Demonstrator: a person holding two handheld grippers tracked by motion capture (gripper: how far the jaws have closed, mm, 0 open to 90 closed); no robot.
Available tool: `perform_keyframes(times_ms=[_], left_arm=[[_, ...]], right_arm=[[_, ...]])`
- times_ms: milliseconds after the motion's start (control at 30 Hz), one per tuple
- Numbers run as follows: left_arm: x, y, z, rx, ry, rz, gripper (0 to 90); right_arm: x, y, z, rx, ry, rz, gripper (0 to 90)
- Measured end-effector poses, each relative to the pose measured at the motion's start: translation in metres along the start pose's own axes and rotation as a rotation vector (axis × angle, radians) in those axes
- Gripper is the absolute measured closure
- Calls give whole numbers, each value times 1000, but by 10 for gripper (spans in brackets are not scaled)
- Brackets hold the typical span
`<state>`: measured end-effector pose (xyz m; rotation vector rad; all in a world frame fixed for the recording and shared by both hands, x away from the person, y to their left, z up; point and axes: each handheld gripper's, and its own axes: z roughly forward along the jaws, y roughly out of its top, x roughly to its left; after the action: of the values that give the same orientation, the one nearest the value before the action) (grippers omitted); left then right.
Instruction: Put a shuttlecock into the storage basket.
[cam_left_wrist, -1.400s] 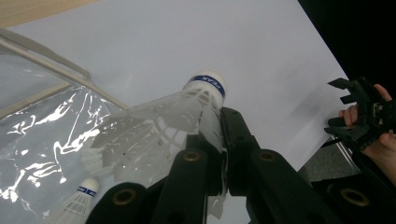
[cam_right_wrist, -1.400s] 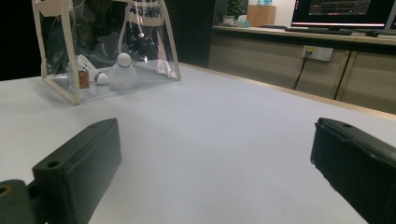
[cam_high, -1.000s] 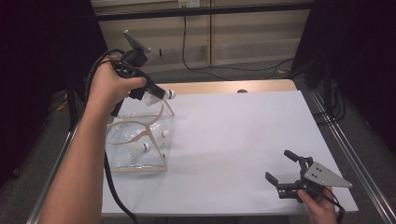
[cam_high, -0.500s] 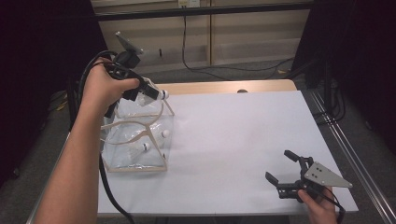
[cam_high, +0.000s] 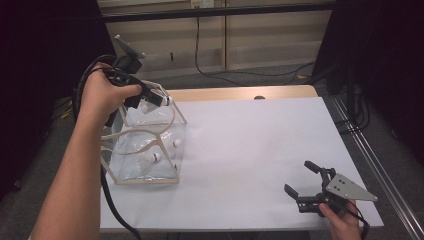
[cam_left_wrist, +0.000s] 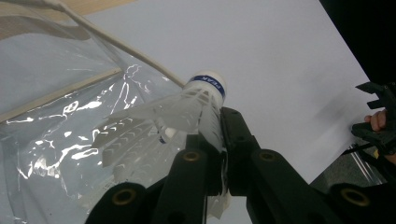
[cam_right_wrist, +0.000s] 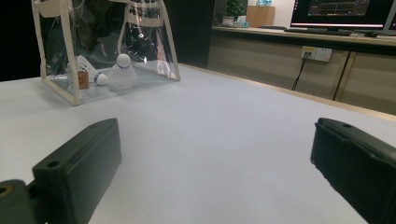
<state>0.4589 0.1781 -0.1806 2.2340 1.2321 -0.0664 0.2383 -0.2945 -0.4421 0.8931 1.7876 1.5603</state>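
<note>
A wide white table (cam_high: 260, 150) carries the work, and at its left end stands a clear plastic tote bag with cream fabric trim and handles (cam_high: 145, 150), its mouth open upward. Two white shuttlecocks already lie on the bag's floor (cam_high: 157, 157), one with its round cork tip up, as the right gripper view shows (cam_right_wrist: 122, 70).

The step in hand looks like loading shuttlecocks into the bag. The left gripper (cam_high: 150, 97) hangs over the bag's far upper rim, gripped by the person's left hand (cam_high: 102, 95). Its black jaws are clenched on a white feathered shuttlecock with a blue band round its cork (cam_left_wrist: 196, 105); the left gripper view shows the jaws pinching the skirt just below the cork, with the cork pointing away from the hand and the cream handle (cam_left_wrist: 116, 42) crossing just behind it. The shuttlecock is thus held above the bag's opening, not yet inside.

The right gripper (cam_high: 306, 182) rests low near the table's near right corner, well apart from the bag, its jaws spread wide with nothing between them.

The next move probably calls for bringing the held shuttlecock squarely over the open mouth, clear of the handle and rim, lowering it a little, and then releasing the jaws so that it drops beside the other two. The soft bag wall may buckle if the jaws catch it.
</note>
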Motion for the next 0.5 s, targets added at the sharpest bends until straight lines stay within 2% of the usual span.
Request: perform_keyframes(times_ms=[300,500], left_arm=[[6,-3,-2,-4,4,-5,878],[10,-5,-3,-7,21,-13,878]], right_arm=[[0,0,0,2,1,2,14],[0,0,0,3,3,1,14]])
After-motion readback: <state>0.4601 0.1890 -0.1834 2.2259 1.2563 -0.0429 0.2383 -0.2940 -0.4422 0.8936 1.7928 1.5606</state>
